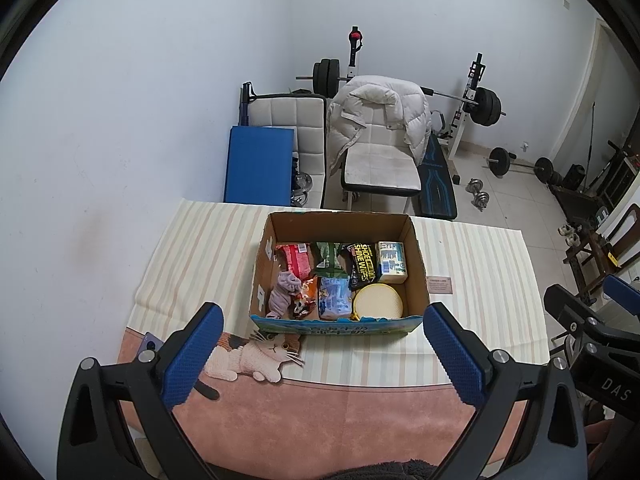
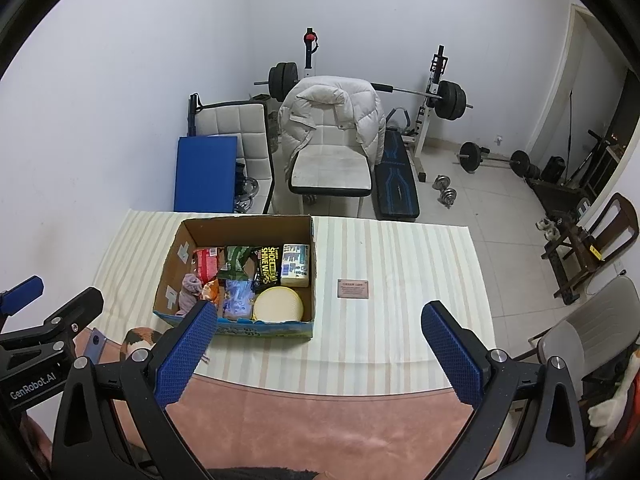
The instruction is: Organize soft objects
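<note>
Cardboard box [image 1: 416,258] of soft items mid-frame on striped cloth [image 1: 472,280]. Left gripper [image 1: 322,326] and right gripper [image 2: 318,322] both spread wide, empty, hovering near. Probably descend straight onto purple sock [image 1: 282,288] at box's lower left, avoiding the wall.

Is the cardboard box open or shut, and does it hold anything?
Open and filled. The box has no flaps over the top, and packets, a round yellow pad and a purple cloth show inside.
</note>
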Demonstrator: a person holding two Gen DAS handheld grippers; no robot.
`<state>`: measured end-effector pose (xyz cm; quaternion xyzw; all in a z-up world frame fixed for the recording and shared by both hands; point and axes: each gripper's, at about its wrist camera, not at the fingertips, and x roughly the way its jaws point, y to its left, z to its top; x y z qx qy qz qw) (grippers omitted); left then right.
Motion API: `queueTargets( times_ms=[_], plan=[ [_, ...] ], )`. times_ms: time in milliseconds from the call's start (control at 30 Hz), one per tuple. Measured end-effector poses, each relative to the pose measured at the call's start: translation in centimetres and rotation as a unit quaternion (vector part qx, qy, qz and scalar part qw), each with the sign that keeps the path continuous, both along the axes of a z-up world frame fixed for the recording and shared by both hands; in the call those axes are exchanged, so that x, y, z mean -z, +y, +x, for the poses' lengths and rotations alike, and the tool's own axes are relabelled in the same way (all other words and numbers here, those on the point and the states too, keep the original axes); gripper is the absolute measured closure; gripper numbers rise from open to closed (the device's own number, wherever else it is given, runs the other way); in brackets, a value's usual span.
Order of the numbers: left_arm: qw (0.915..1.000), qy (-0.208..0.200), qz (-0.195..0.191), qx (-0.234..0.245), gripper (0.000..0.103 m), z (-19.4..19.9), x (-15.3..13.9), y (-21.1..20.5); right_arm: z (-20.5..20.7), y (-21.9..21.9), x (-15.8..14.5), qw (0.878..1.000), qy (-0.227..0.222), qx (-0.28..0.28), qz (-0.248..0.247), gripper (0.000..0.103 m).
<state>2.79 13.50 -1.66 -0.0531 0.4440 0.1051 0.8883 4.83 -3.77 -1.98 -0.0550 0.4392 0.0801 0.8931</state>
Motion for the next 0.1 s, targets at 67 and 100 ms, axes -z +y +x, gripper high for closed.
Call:
queueTargets(
  times_ms=[67, 100],
  plan=[
    [1.0, 0.001, 0.0, 0.001, 0.0, 0.0, 0.03, 0.05, 0.01, 0.03, 0.03, 1.0, 0.001, 0.0, 0.002, 0.0],
    [1.0, 0.001, 0.0, 0.001, 0.0, 0.01, 0.04, 0.03, 0.01, 0.02, 0.02, 1.0, 0.0, 0.001, 0.001, 0.0]
  ],
)
